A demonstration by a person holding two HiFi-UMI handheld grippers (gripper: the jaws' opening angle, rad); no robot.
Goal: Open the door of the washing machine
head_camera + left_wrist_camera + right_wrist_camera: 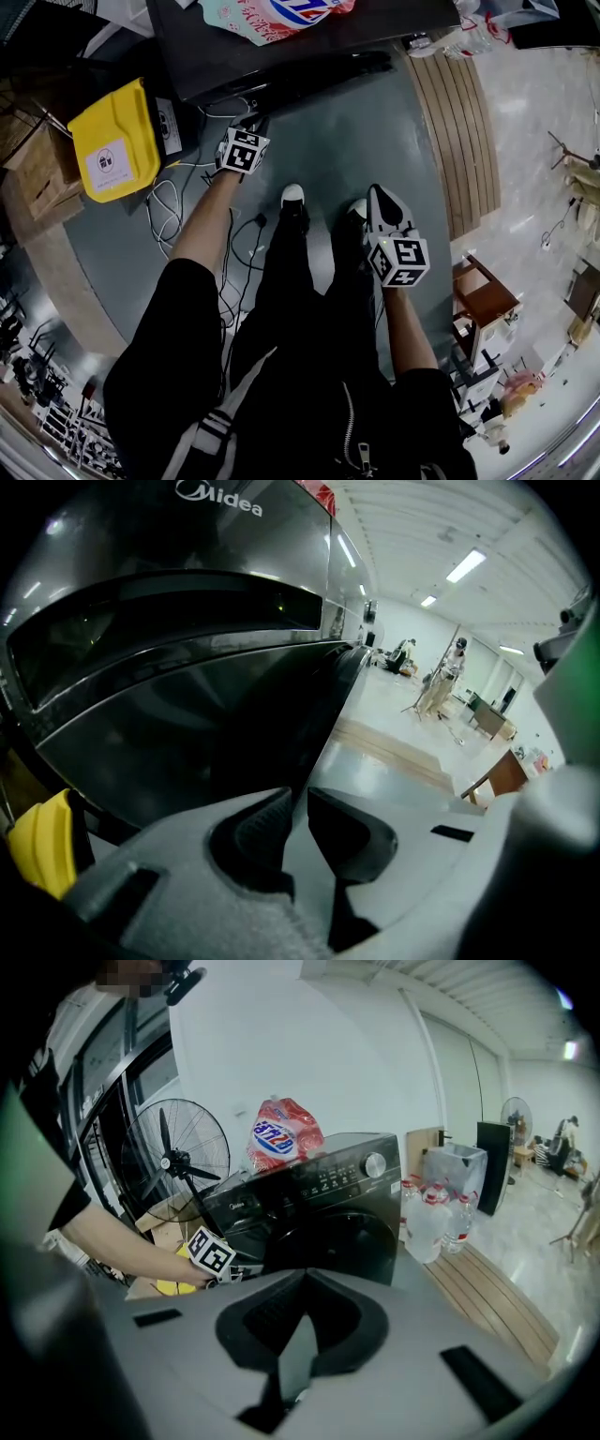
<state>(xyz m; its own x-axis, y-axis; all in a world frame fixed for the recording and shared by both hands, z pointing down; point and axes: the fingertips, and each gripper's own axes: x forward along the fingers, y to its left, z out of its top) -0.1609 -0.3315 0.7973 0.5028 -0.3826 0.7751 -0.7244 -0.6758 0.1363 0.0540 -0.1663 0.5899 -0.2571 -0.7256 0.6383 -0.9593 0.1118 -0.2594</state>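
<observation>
A dark front-loading washing machine (281,56) stands in front of the person; its round door (339,1234) faces them. In the left gripper view the door (187,733) fills the left side, and its right edge (328,700) runs down into the narrow gap of my left gripper (300,808). The jaws are nearly together on that edge. The head view shows the left gripper (255,127) at the machine's front, low down. My right gripper (375,197) hangs over the floor by the person's shoes, away from the machine, and its fingertips meet with nothing between them (302,1279).
A yellow container (112,141) and loose cables (169,206) lie left of the machine. A detergent bag (281,14) rests on top. A wooden platform (464,131) with water bottles (436,1218) is to the right, and a standing fan (173,1162) to the left.
</observation>
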